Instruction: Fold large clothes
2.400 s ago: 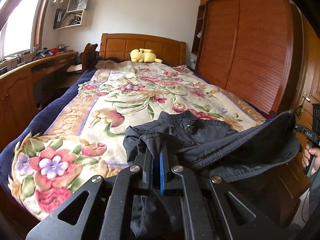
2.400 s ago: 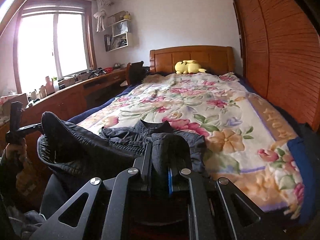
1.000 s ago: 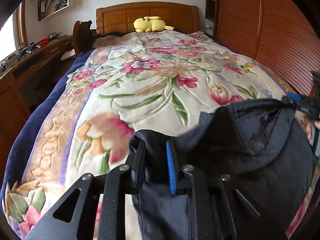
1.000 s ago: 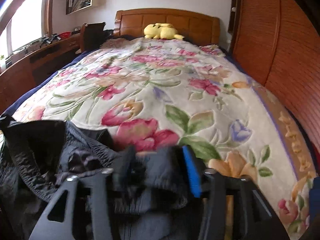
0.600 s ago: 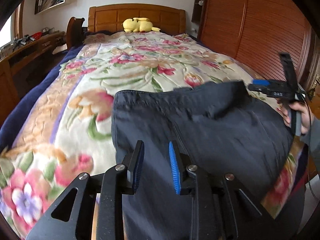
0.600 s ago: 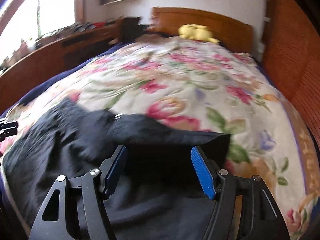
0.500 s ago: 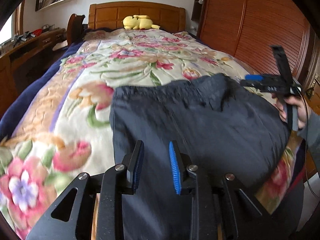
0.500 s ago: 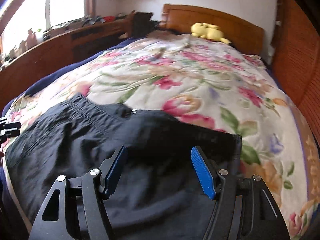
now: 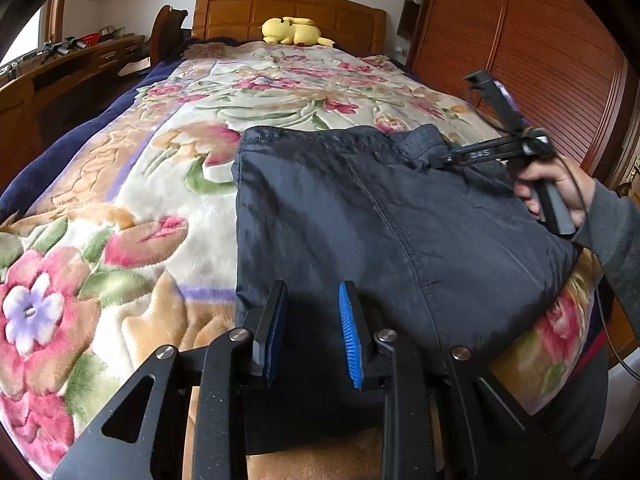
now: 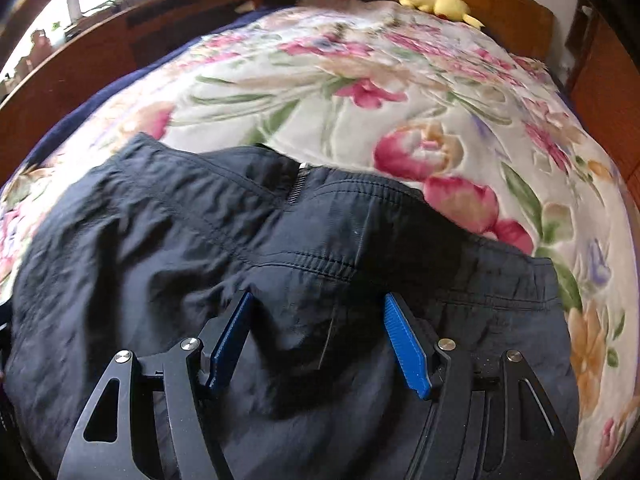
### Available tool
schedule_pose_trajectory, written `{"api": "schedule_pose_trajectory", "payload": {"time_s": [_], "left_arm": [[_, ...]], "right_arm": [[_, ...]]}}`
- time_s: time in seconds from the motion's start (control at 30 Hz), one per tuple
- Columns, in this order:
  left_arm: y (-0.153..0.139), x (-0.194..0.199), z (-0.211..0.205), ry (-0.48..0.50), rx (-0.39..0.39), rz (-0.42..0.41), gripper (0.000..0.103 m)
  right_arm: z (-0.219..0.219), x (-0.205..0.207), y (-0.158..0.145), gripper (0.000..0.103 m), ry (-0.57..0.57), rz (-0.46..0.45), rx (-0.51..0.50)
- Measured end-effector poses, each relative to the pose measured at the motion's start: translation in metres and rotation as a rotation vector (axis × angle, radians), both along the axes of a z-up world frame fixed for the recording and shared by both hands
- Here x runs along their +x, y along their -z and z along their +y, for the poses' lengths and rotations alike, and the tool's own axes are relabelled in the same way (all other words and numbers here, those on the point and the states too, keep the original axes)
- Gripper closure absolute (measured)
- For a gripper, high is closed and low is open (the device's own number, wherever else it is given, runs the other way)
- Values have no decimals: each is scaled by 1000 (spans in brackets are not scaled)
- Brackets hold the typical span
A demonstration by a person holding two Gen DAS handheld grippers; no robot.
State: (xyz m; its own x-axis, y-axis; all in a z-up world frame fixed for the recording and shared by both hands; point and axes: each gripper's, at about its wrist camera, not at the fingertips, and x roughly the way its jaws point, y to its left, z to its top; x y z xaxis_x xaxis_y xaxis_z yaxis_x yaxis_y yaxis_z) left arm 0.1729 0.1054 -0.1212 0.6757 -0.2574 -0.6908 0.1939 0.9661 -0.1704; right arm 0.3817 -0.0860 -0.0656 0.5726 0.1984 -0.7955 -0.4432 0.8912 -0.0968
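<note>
Floral bedspread (image 9: 168, 184) | dark trousers (image 9: 380, 216) flat, near end cut off | left hand-held gripper (image 9: 312, 332) released | right hand-held gripper (image 10: 316, 340) released, just widened

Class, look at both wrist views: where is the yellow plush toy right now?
The yellow plush toy lies at the far end of the bed, against the wooden headboard, beyond the dark garment.
</note>
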Motion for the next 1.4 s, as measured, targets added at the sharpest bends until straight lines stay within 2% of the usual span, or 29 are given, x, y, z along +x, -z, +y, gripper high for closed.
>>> {"api": "schedule_pose_trajectory", "payload": {"time_s": [0.03, 0.1, 0.27, 0.33, 0.4, 0.5, 0.6, 0.63, 0.67, 0.77, 0.83, 0.9, 0.97, 1.1, 1.23, 1.3, 1.33, 1.37, 1.4], "left_arm": [[1, 0, -1, 2, 4, 1, 76], [5, -1, -3, 2, 13, 2, 76], [6, -1, -4, -7, 9, -2, 76], [6, -1, -4, -9, 10, -3, 76], [7, -1, -6, -11, 19, -5, 76], [9, -1, -11, -14, 40, -4, 76], [13, -2, -12, -19, 38, 3, 76], [15, -2, -11, -19, 38, 6, 76], [16, -2, -12, -19, 40, 8, 75], [18, -3, -13, -16, 51, 1, 76], [20, -3, -13, -16, 51, -3, 76], [21, -3, -12, -23, 46, -6, 75], [22, -3, -11, -30, 39, -9, 76], [25, -5, -11, -29, 54, -17, 75], [26, -2, -10, -25, 49, -12, 75], [27, -1, -9, -29, 40, -11, 75], [27, 0, -9, -32, 36, -13, 75], [27, 0, -8, -36, 34, -15, 76], [28, 0, -8, -40, 34, -16, 75]], "right_arm": [[1, 9, 1, 35, 9, -1, -8], [3, 20, 5, 42, 18, -4, -14], [21, 31, 15, 73, -20, -52, -57], [23, 27, 18, 77, -27, -75, -68], [24, 30, 21, 78, -27, -77, -83], [23, 38, 23, 77, -8, -67, -69], [15, 35, 14, 70, -6, -60, -15], [10, 31, 9, 64, -10, -66, 10], [2, 26, 1, 53, -14, -77, 40], [-31, 10, -24, 32, -18, -134, 119], [-57, 6, -34, 30, 30, -180, 87], [-86, 11, -36, 30, 118, -185, 42], [-115, 19, -28, 30, 186, -137, 41], [-162, 37, 6, 30, 292, -25, 36], [-190, 47, 34, 30, 326, 86, 161], [-194, 48, 38, 37, 313, 93, 202], [-196, 50, 39, 51, 292, 96, 217], [-195, 52, 39, 69, 263, 103, 229], [-195, 52, 38, 77, 232, 102, 224]]}}
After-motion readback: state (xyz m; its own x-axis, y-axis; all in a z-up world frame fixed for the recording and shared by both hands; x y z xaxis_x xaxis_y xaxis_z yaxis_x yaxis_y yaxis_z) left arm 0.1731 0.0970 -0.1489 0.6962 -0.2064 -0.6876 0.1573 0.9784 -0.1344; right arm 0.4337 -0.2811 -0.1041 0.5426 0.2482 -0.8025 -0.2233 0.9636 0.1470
